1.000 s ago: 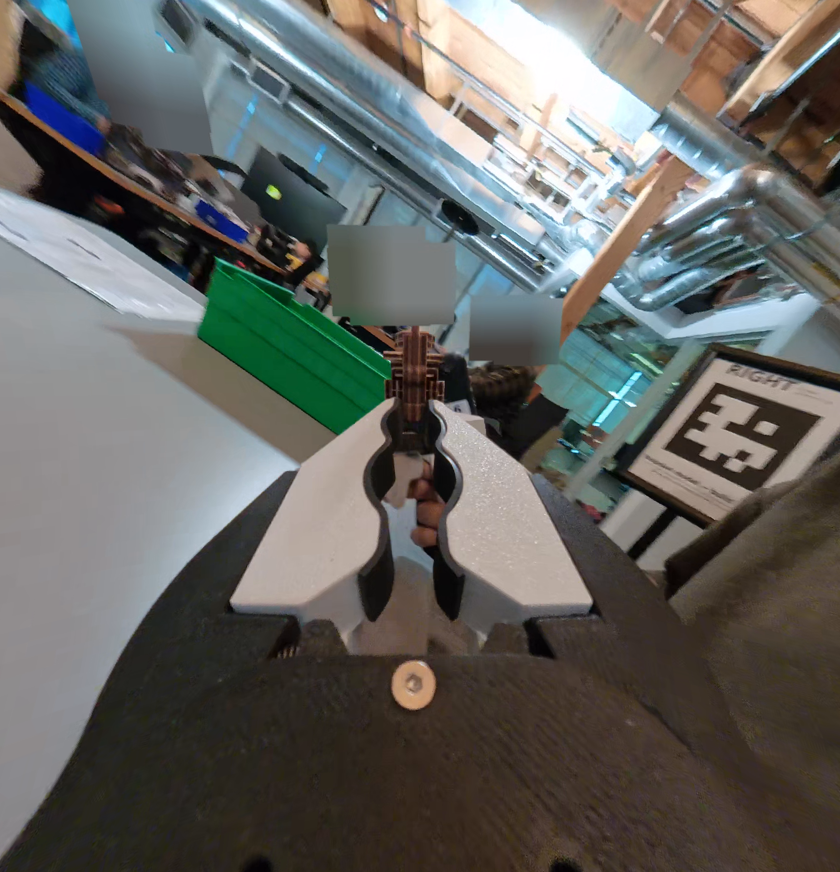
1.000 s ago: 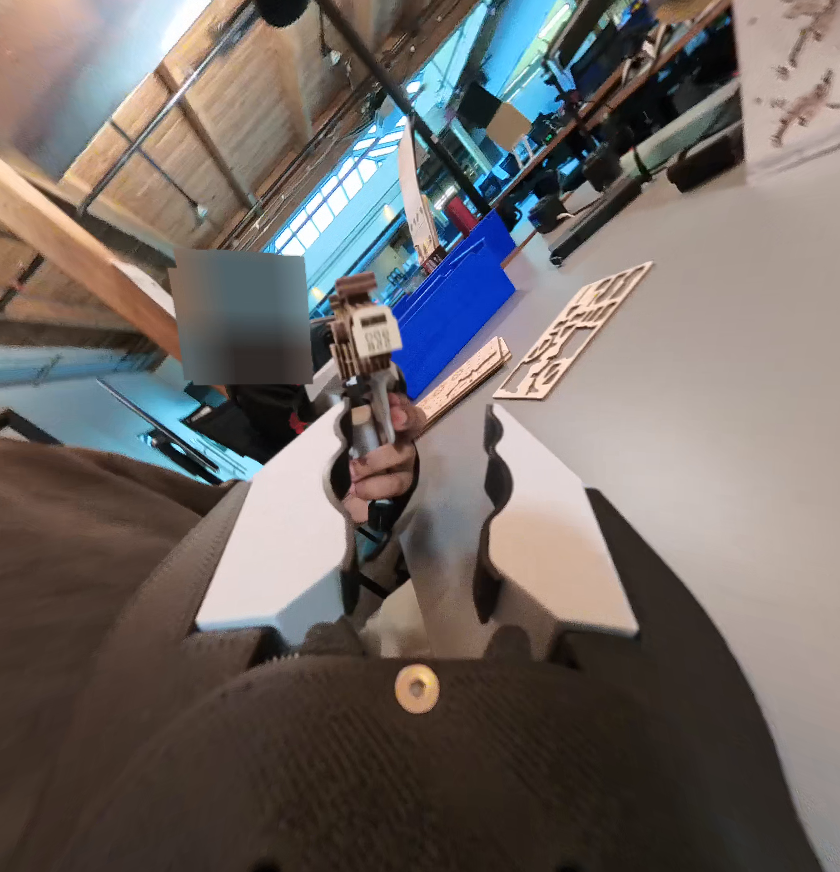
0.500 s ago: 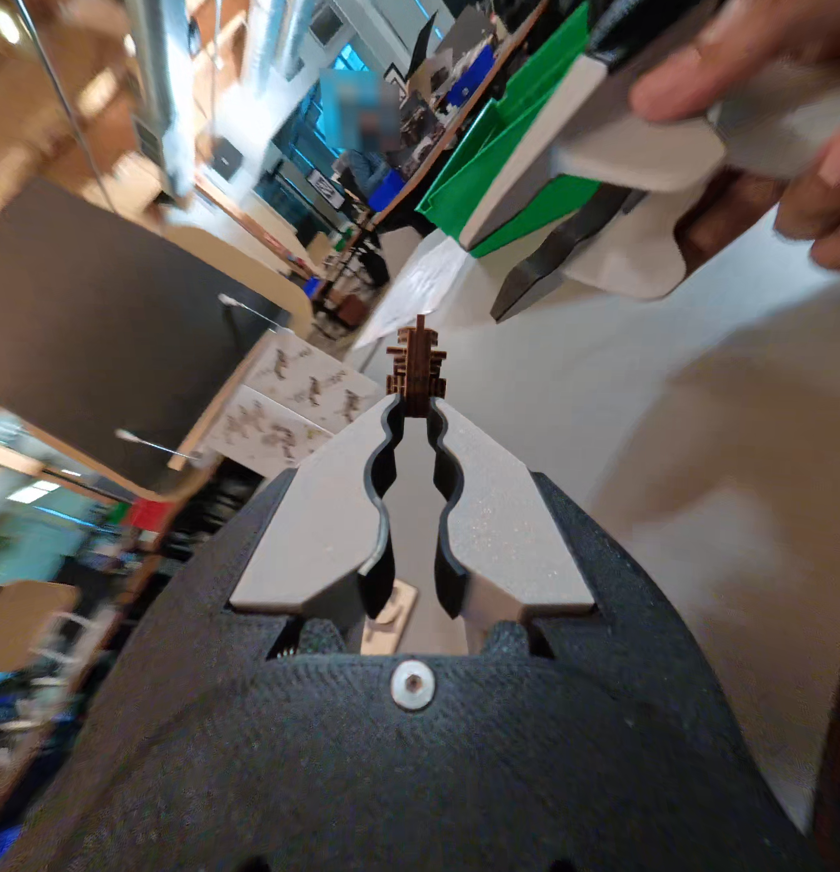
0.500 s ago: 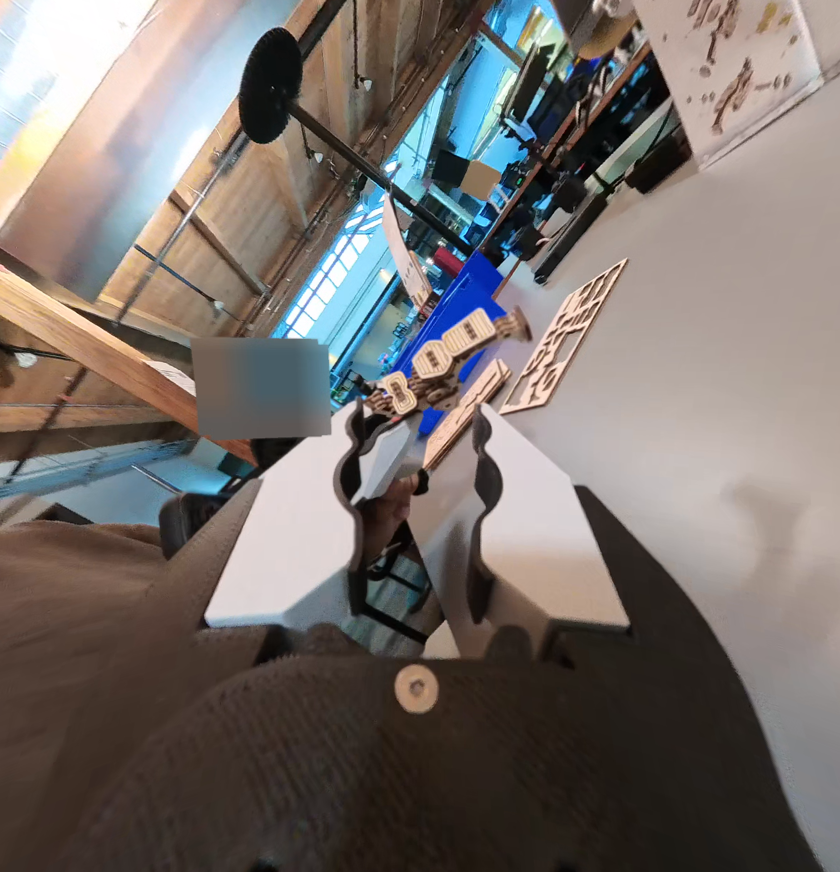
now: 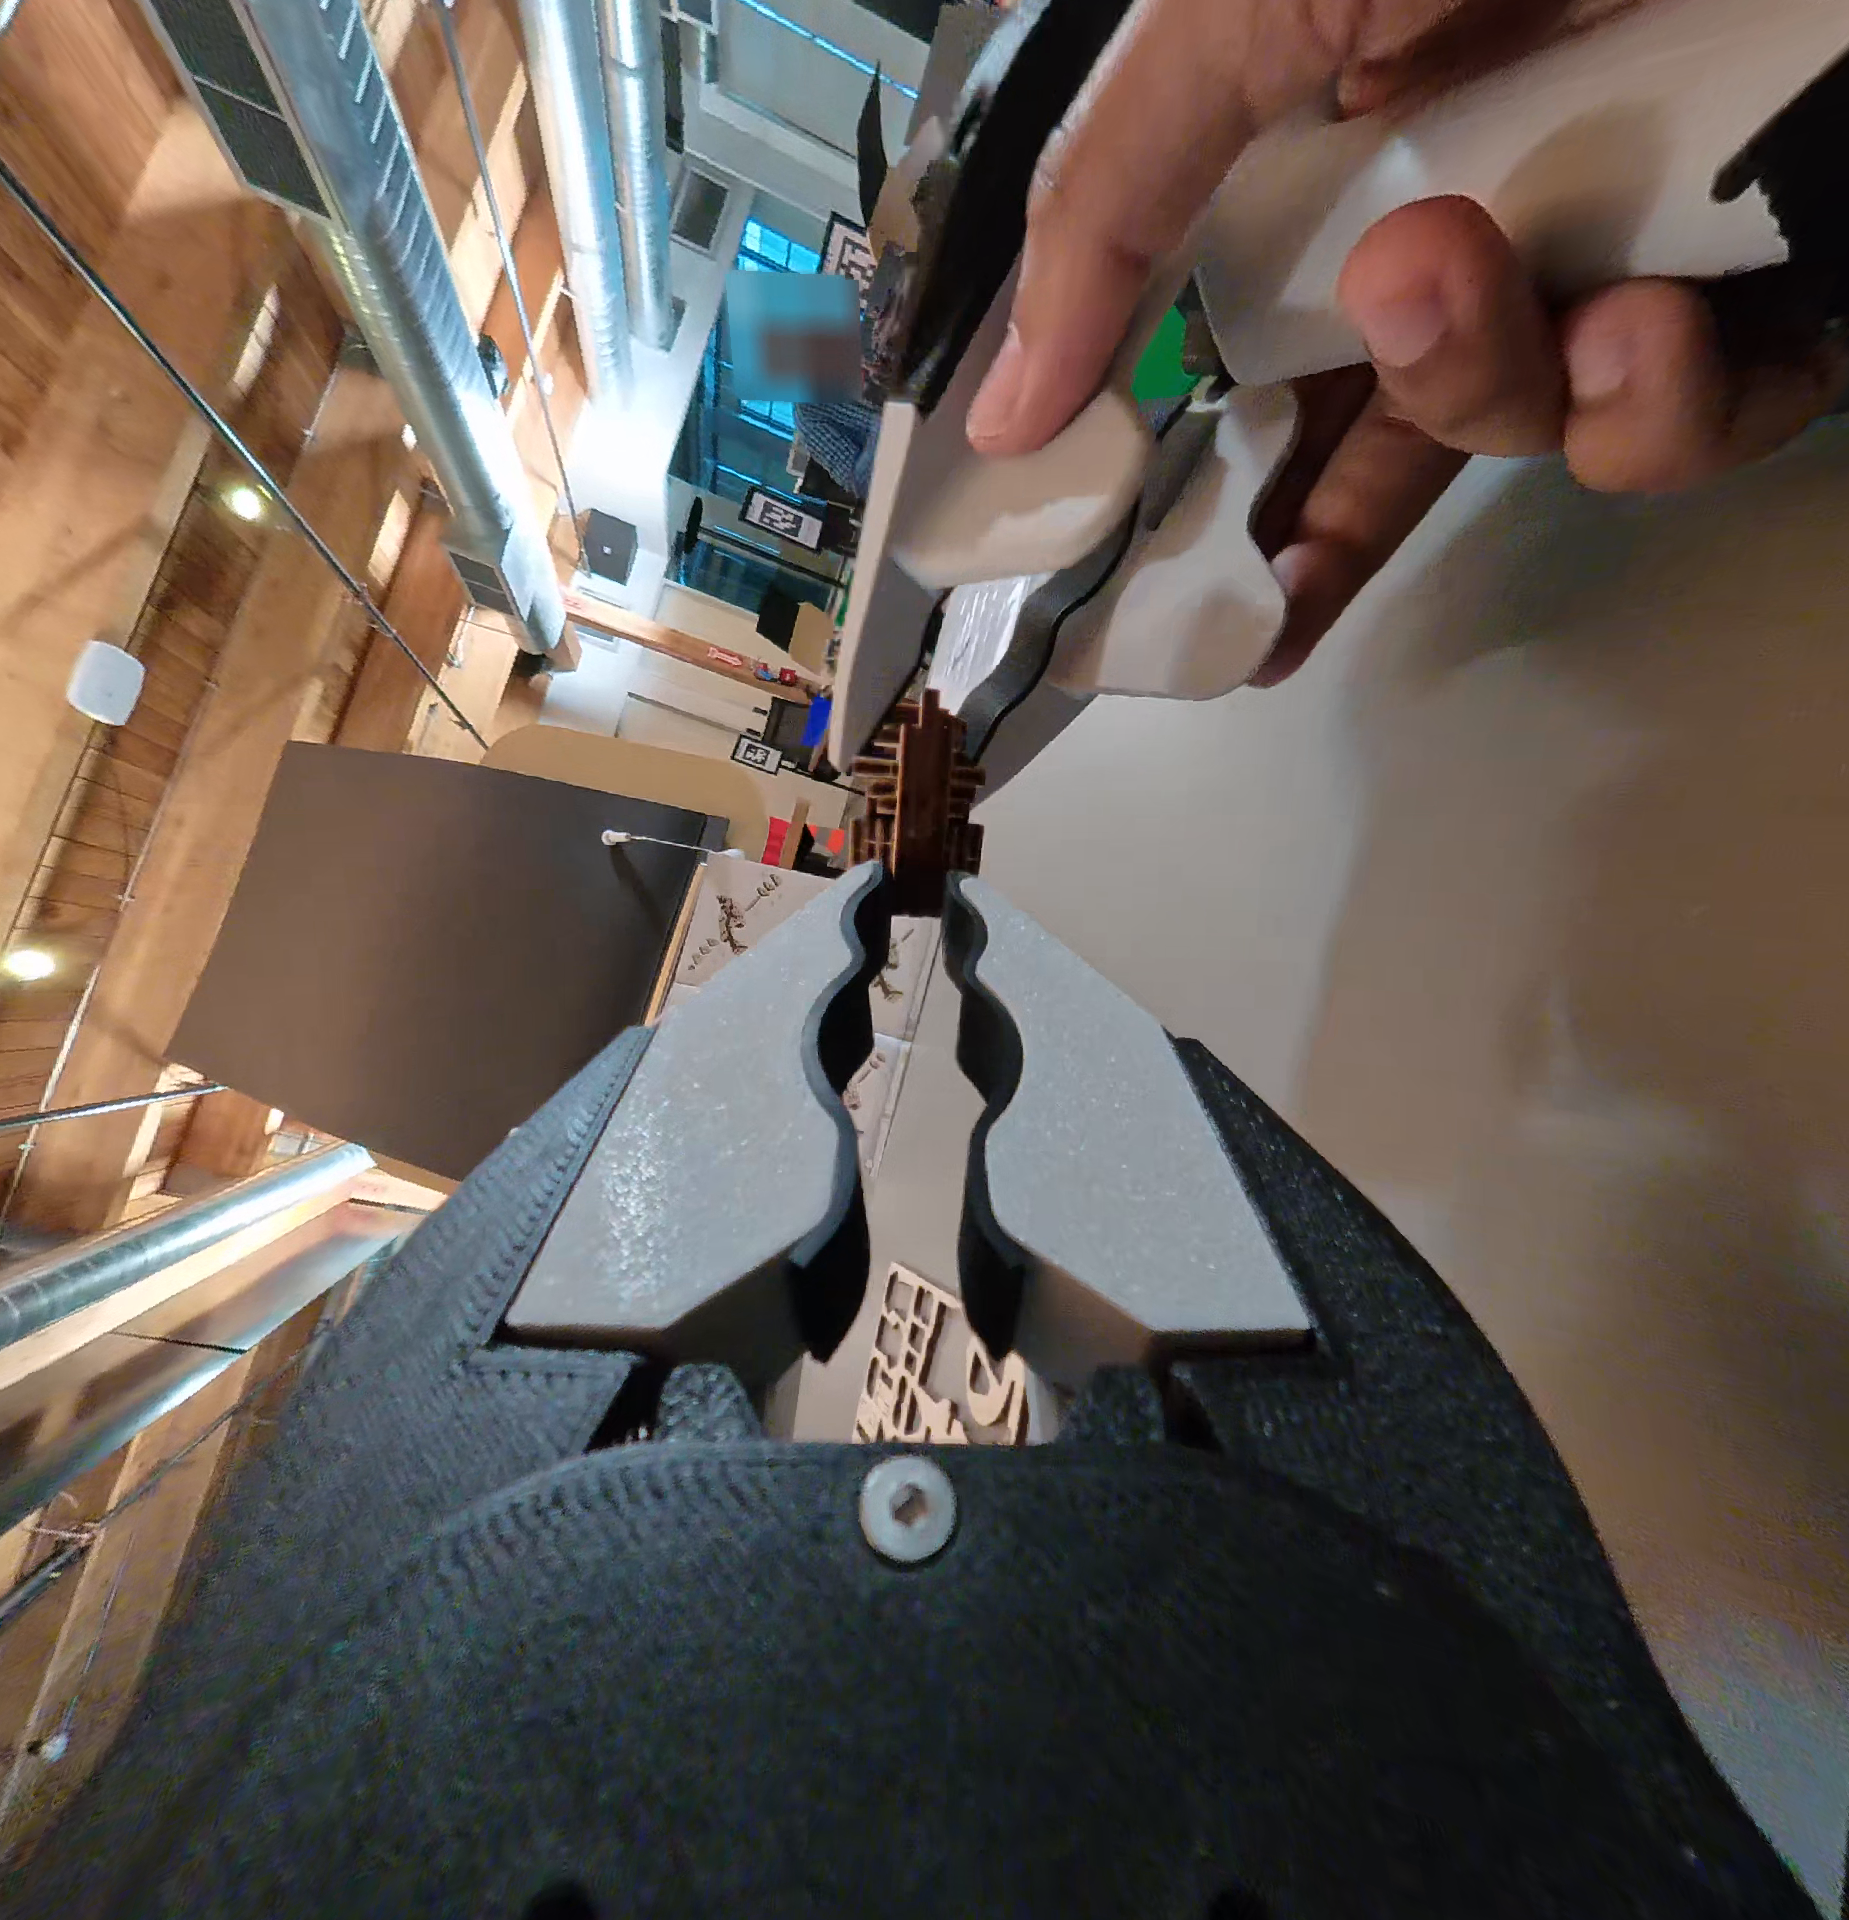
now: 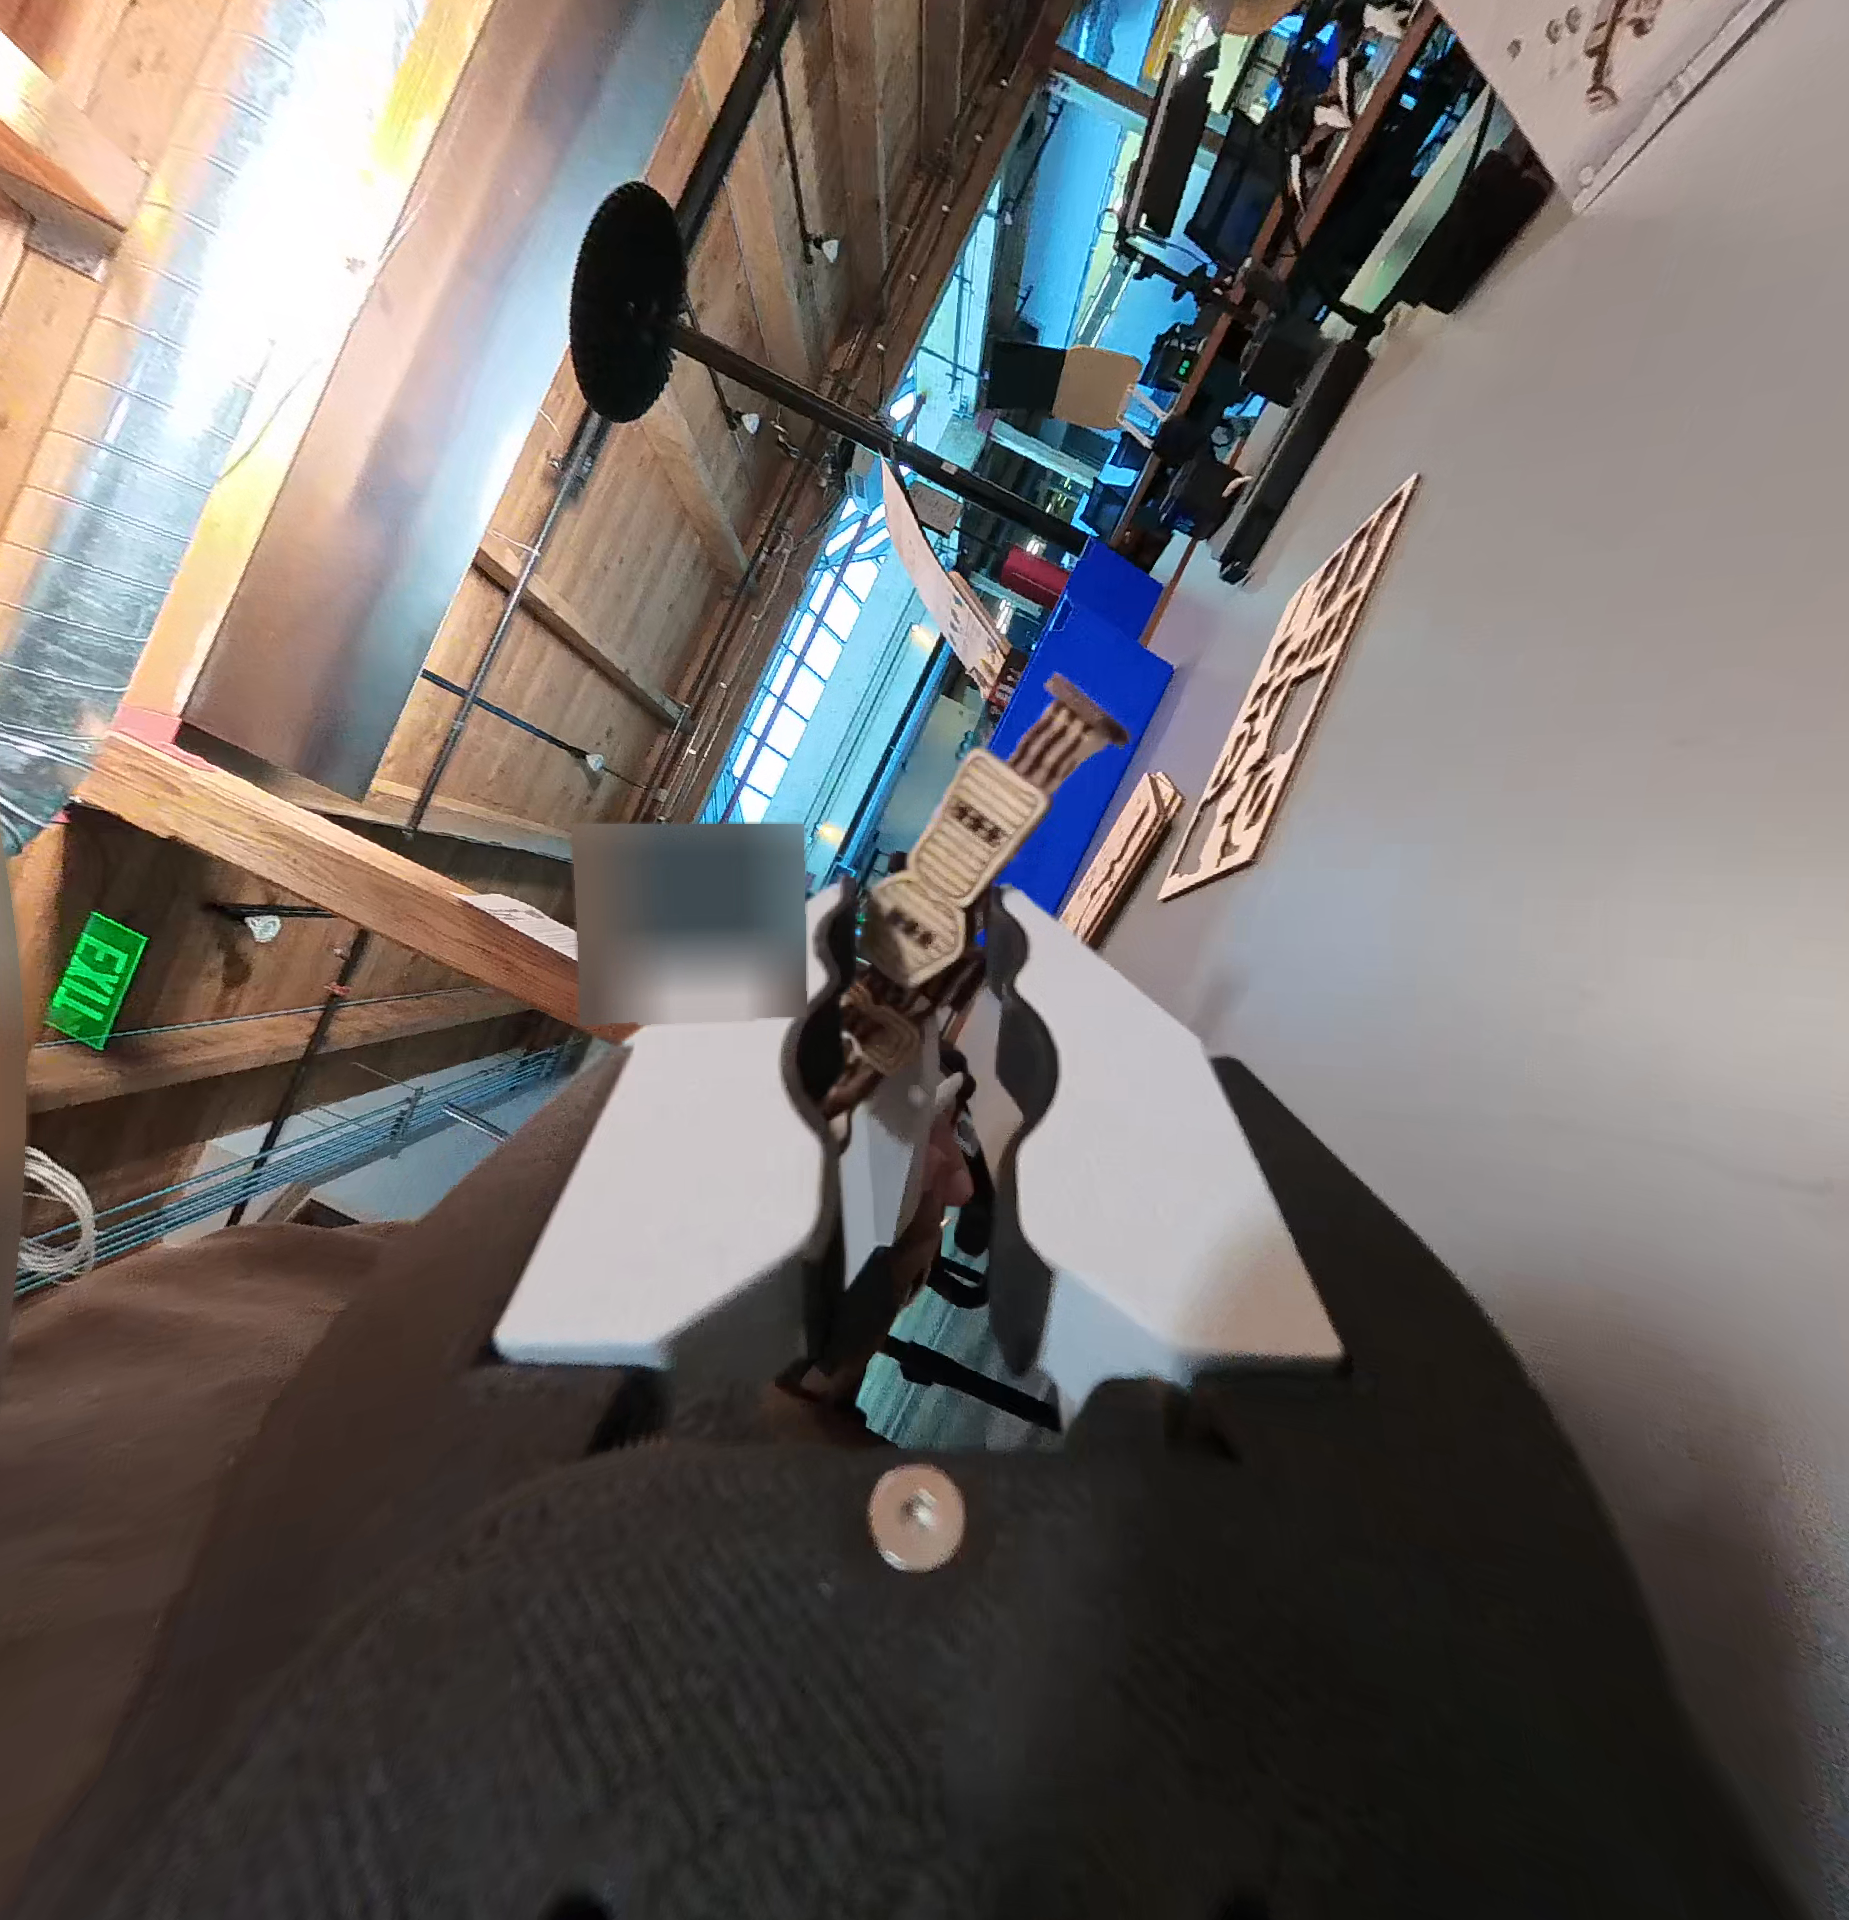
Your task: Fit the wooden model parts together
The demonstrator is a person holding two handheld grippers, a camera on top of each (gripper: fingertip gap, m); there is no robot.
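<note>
My left gripper is shut on the base of a dark layered wooden model, which sticks out past its tips, held in the air. My right gripper, held by a hand, comes in from the upper right with one jaw on each side of the model's far end. In the right wrist view my right gripper is closed in on the pale engraved model, which extends beyond its tips. One of the left gripper's fingers shows low between the jaws.
The grey table carries a cut-out plywood sheet, a small stack of sheets and a blue bin. Another cut-out sheet lies below my left gripper. A white printed box stands beyond it. The grippers are tip to tip, or close to it.
My left gripper has swung round with the model and met the right one. My right gripper's jaws have narrowed from wide open to close around the model.
</note>
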